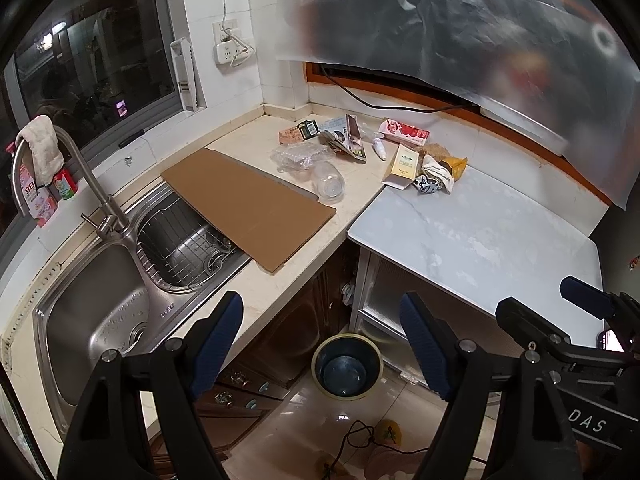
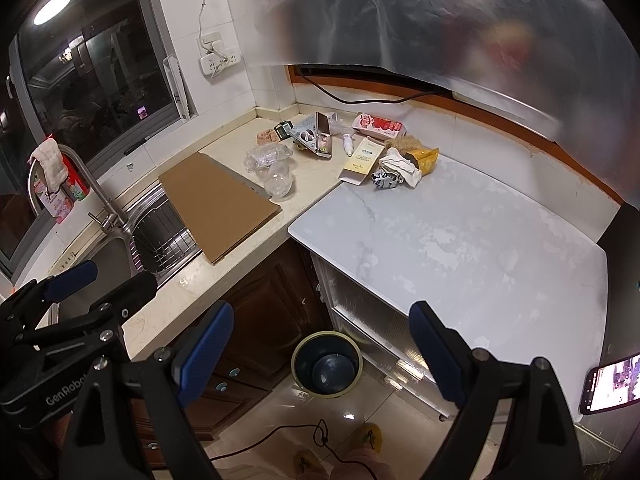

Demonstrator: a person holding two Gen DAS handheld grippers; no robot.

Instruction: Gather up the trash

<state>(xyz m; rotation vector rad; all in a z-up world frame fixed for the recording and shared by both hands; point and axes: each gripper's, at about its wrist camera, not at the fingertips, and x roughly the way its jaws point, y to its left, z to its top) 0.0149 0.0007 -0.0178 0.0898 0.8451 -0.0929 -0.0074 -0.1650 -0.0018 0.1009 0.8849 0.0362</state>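
Note:
Trash lies in the counter's far corner: a clear plastic cup (image 1: 329, 182) (image 2: 279, 185), a crumpled clear wrapper (image 1: 296, 157) (image 2: 267, 156), a yellow carton (image 1: 403, 166) (image 2: 361, 160), a red and white package (image 1: 404, 131) (image 2: 380, 125), a yellow bag with white paper (image 1: 442, 168) (image 2: 412, 162), and small boxes (image 1: 344, 140) (image 2: 314, 136). A dark bin (image 1: 347, 366) (image 2: 327, 363) stands on the floor, nothing in it that I can see. My left gripper (image 1: 322, 344) and right gripper (image 2: 322, 350) hang open above the bin, holding nothing, well short of the trash.
A brown cardboard sheet (image 1: 248, 204) (image 2: 218, 204) overhangs the steel sink (image 1: 100, 312) with its wire rack and tap (image 1: 84, 168). A white marble-look table (image 1: 480, 232) (image 2: 460, 248) abuts the counter. A phone (image 2: 612, 384) lies at its right edge. A cable (image 2: 280, 436) and slippered feet are on the floor.

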